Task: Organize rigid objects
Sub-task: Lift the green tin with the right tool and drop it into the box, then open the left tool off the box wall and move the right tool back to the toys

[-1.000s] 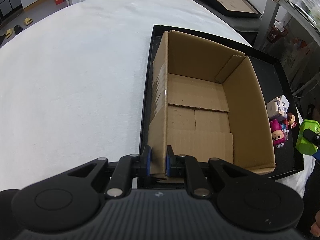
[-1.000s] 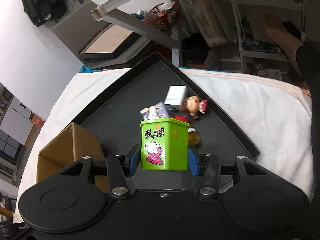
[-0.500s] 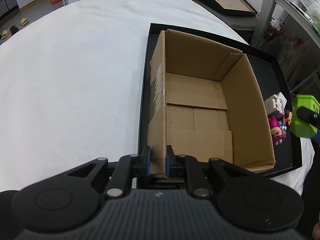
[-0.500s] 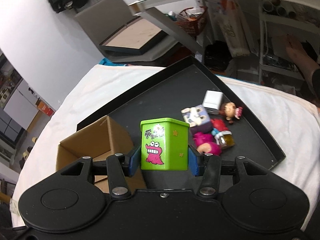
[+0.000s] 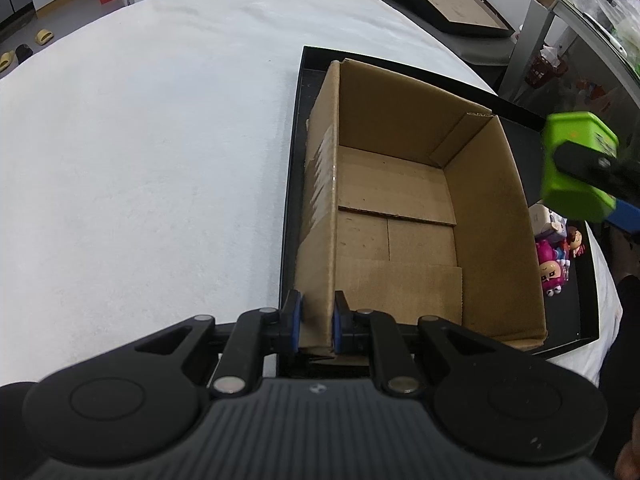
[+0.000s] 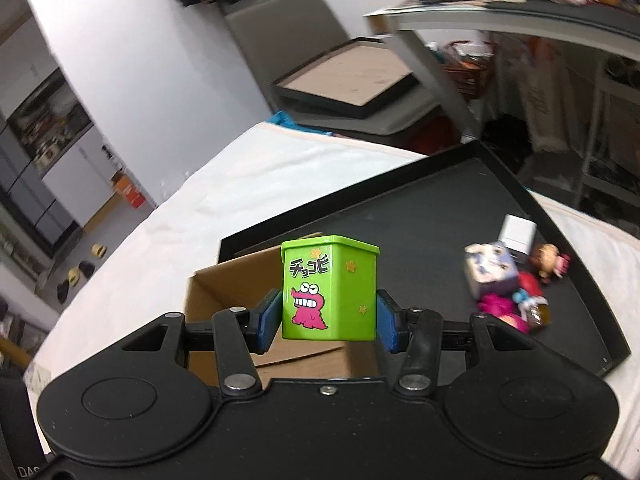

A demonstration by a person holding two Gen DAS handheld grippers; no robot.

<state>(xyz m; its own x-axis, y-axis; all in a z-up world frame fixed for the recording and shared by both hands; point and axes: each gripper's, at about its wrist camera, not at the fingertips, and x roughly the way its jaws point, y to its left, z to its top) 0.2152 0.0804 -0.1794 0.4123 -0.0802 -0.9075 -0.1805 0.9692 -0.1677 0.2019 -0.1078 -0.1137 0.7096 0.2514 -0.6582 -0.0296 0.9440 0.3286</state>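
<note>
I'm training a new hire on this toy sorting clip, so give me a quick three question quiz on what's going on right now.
1. True or false: the cardboard box already holds toys.
2. What does the left hand-held gripper clamp?
3. The right hand-held gripper holds: A) a white cube, B) the green tin, C) nothing.

Key: 1. False, its floor is bare. 2. The box's near wall. 3. B; the other toys lie on the black tray.
</note>
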